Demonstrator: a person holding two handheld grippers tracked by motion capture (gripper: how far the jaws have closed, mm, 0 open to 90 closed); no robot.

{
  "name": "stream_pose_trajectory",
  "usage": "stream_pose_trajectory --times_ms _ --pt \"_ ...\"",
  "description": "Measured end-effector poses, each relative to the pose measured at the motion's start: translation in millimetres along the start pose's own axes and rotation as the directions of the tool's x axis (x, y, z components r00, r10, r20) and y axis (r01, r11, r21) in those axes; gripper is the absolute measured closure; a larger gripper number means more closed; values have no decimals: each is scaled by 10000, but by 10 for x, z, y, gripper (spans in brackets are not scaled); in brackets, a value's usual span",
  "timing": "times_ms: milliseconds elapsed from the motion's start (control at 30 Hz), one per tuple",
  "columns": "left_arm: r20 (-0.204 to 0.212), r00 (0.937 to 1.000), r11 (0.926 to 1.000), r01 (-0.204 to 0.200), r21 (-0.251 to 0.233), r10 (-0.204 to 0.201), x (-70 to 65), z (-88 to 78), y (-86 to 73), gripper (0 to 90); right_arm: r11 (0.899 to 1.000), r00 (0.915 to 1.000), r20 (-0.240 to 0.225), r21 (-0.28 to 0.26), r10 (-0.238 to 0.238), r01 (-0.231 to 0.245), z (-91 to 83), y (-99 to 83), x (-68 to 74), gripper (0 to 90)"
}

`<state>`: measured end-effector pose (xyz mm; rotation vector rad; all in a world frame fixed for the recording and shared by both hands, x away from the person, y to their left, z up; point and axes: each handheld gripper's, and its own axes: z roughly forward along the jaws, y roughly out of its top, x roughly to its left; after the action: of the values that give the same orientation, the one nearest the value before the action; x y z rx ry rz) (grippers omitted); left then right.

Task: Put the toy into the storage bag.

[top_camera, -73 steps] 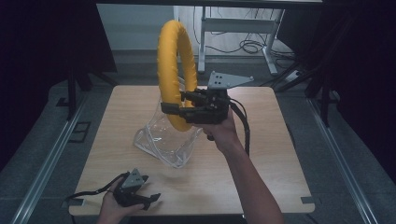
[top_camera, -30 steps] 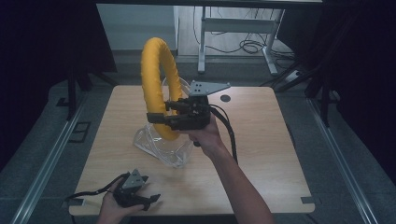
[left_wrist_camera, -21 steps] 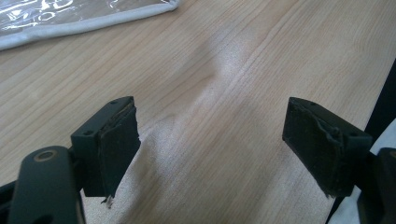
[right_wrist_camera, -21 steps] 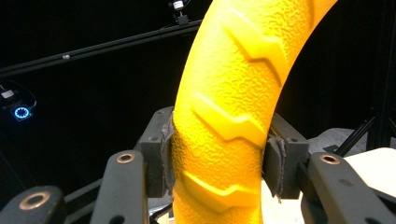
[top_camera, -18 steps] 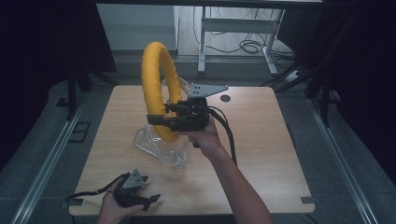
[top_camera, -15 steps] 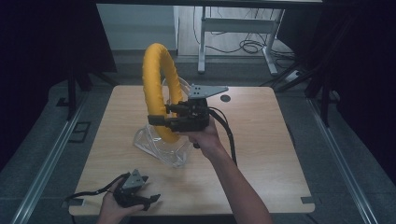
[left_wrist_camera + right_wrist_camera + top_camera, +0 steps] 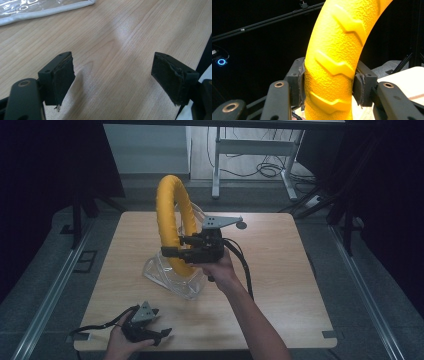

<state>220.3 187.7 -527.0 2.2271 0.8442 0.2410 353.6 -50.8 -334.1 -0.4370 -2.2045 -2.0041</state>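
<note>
A yellow ring (image 7: pixel 170 222) with a pebbled, tread-patterned surface is held upright on edge, its lower part set down into a clear plastic bag (image 7: pixel 172 277) on the table.

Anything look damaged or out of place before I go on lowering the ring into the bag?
Yes: the pads look worn. On the left gripper, open over the table, the pad edges are frayed. The right gripper's pads, shut on the yellow ring, curl at the edges. The clear bag looks crumpled.

One yellow ring (image 7: pixel 170 222), one clear plastic bag (image 7: pixel 170 277) and two hand-held grippers: the right hand-held gripper (image 7: pixel 172 251) and the left hand-held gripper (image 7: pixel 161 335), on one table (image 7: pixel 280 270).
</note>
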Motion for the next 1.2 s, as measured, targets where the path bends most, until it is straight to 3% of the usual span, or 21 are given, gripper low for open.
stream_pose_trajectory --times_ms 867,1200 --pt "-4 10000 10000 -26 12 26 0 11 -3 184 9987 9988 46 145 496 -497 20 -250 -153 512" --pt "-4 10000 9999 -83 60 83 4 8 -3 184 9954 9957 121 265 914 -917 41 -388 -296 510"
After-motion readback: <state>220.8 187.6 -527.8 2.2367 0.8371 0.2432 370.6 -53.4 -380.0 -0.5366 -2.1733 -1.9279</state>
